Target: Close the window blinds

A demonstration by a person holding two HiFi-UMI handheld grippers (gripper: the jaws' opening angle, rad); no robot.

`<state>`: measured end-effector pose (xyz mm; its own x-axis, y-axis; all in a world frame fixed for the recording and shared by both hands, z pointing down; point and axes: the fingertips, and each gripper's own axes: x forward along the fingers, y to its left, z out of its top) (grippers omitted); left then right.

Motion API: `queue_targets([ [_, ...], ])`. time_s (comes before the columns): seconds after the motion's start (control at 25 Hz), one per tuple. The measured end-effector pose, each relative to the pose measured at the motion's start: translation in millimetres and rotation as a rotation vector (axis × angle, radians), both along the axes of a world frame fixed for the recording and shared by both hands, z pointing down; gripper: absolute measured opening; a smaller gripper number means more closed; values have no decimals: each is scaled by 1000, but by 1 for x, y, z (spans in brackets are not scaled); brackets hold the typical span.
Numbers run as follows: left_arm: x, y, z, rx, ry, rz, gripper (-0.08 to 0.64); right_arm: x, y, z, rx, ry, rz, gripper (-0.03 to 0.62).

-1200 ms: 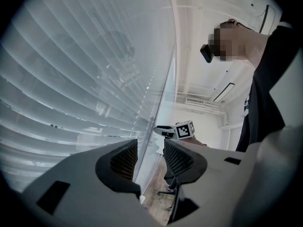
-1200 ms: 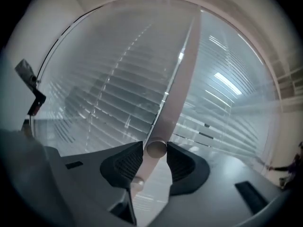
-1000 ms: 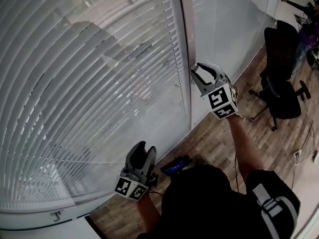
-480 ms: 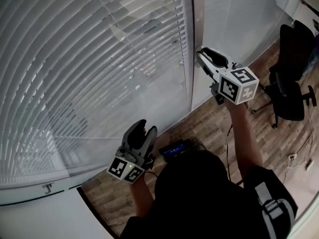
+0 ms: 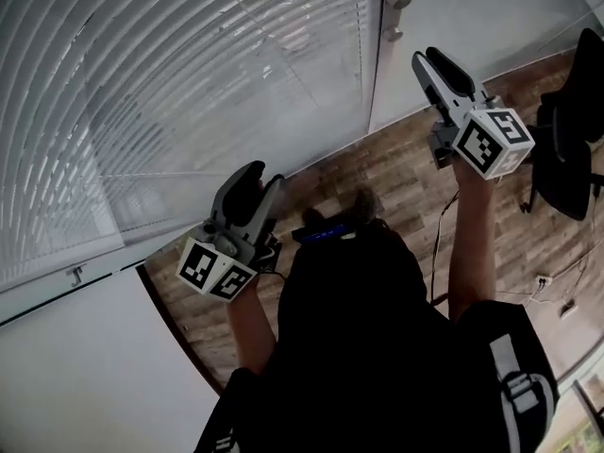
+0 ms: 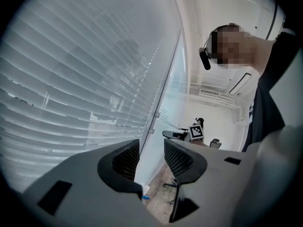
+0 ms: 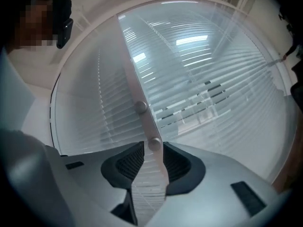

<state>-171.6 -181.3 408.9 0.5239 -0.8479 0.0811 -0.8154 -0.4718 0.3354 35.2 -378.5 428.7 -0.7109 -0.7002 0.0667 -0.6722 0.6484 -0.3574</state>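
White slatted blinds (image 5: 189, 83) hang behind glass at the upper left, their slats partly tilted. A white frame post (image 5: 377, 55) to their right carries two round knobs (image 5: 397, 0). My right gripper (image 5: 432, 59) is raised just right of that post, open and holding nothing. In the right gripper view the lower knob (image 7: 154, 144) shows ahead in line with the gap of the right gripper (image 7: 153, 154), blinds (image 7: 203, 79) on both sides. My left gripper (image 5: 257, 176) is low by the blinds' bottom edge, open and empty. The left gripper (image 6: 151, 150) looks along the blinds (image 6: 71, 79).
A black office chair (image 5: 576, 140) stands at the right on the wood floor (image 5: 396, 168). A small device with a blue light (image 5: 321, 232) lies by the person's feet. A white wall panel (image 5: 75, 366) fills the lower left. Cables (image 5: 547, 281) trail at the right.
The head view has tipped further down toward the floor. My right gripper has drawn a little to the right of the frame post. The left gripper stays low beside the blinds.
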Motion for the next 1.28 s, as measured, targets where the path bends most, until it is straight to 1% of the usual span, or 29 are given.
queue_targets([
  [0.16, 12, 10, 3, -12, 5, 28, 173, 8, 36, 30, -73, -39, -24, 130],
  [0.36, 33, 19, -1, 20, 22, 117, 173, 30, 99, 62, -143, -72, 5, 129],
  [0.48, 40, 40, 0, 36, 43, 152, 173, 38, 136, 75, -167, -59, 28, 129],
  [0.56, 39, 58, 4, 47, 67, 158, 173, 39, 159, 78, -160, -43, 41, 129],
  [0.6, 38, 70, 8, 46, 86, 157, 173, 39, 171, 79, -146, -15, 44, 130],
  [0.64, 37, 84, 14, 37, 104, 151, 173, 38, 181, 78, -123, 33, 48, 130],
  [0.72, 33, 112, 24, 1, 124, 133, 173, 32, 195, 69, -42, 179, 58, 130],
  [0.8, 33, 137, 28, -13, 138, 118, 173, 28, 194, 43, 91, 348, 80, 132],
  [0.84, 34, 144, 27, -6, 144, 110, 173, 27, 186, 26, 169, 422, 97, 132],
  [0.92, 36, 152, 20, 28, 146, 88, 173, 23, 157, -9, 313, 530, 135, 138],
  [0.96, 34, 155, 16, 46, 143, 72, 173, 19, 141, -24, 369, 564, 152, 143],
  [1.04, 24, 158, 9, 71, 137, 33, 173, 6, 105, -46, 441, 611, 177, 143],
  [1.16, 12, 149, 8, 74, 140, -34, 173, -18, 50, -66, 492, 676, 183, 143],
  [1.28, 26, 133, 4, 80, 118, -70, 173, -33, 8, -79, 532, 720, 164, 143],
])
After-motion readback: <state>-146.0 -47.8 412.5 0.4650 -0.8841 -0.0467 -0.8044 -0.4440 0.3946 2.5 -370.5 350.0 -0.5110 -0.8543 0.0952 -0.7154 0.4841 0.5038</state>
